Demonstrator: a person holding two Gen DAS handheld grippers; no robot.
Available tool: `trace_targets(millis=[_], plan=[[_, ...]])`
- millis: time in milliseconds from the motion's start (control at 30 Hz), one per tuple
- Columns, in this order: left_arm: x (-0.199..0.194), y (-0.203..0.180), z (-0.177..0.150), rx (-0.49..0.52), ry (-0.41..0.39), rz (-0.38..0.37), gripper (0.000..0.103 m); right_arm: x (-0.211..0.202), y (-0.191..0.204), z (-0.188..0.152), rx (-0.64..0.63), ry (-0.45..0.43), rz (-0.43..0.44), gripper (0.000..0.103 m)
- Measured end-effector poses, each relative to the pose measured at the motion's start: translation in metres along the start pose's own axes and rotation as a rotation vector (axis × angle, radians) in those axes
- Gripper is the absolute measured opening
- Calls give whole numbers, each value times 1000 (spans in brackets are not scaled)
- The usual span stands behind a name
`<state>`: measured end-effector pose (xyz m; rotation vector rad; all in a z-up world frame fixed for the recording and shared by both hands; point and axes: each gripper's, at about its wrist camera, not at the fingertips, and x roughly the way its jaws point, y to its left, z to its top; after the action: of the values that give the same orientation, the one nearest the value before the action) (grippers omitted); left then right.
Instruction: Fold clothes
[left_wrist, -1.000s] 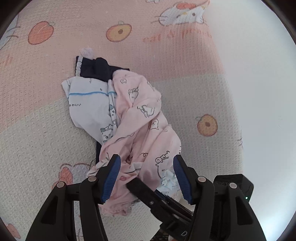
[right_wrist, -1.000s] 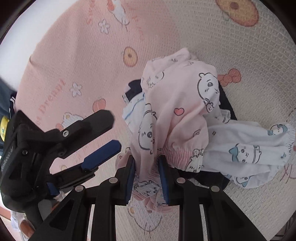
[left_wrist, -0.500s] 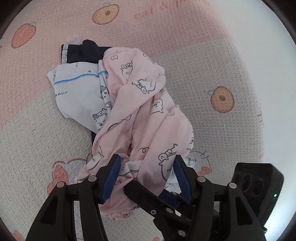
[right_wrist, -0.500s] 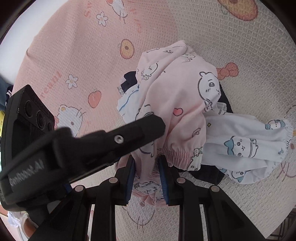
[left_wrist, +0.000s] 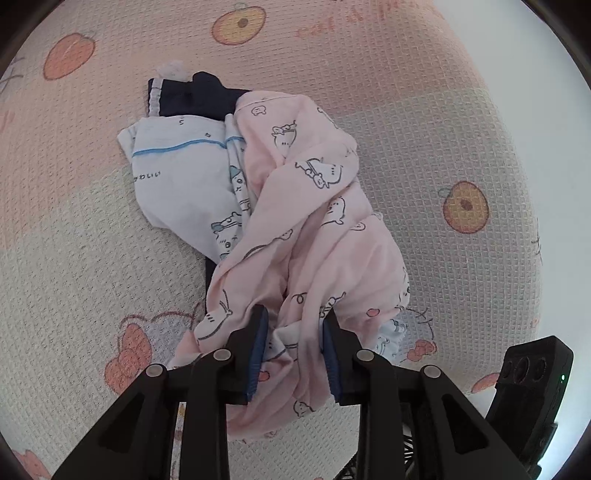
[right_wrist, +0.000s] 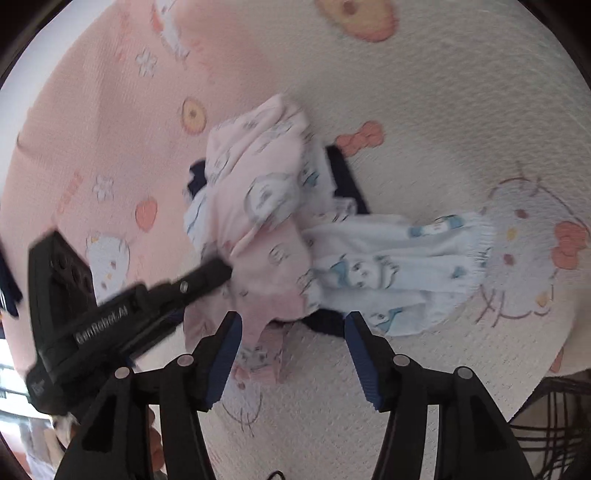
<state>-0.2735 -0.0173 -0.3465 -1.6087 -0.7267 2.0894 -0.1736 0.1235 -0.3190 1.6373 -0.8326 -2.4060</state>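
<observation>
On the waffle-textured cartoon blanket (left_wrist: 424, 122), a crumpled soft pink garment (left_wrist: 314, 229) lies over a white printed one (left_wrist: 184, 177) and a dark one (left_wrist: 192, 98), its near edge bunched between the closing left gripper (left_wrist: 291, 343), while the right gripper (right_wrist: 291, 354) opens empty just short of it.
</observation>
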Motion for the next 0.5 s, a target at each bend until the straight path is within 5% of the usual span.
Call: trace_targets(millis=[167, 367, 500], plan=[[1, 0, 0, -1, 8, 5, 26, 0, -14, 10, 140, -109, 79, 62], [-1, 10, -1, -21, 16, 15, 26, 31, 14, 15, 161, -197, 43, 63], [-3, 12, -3, -22, 19, 27, 26, 44, 25, 12, 154, -217, 108, 62]])
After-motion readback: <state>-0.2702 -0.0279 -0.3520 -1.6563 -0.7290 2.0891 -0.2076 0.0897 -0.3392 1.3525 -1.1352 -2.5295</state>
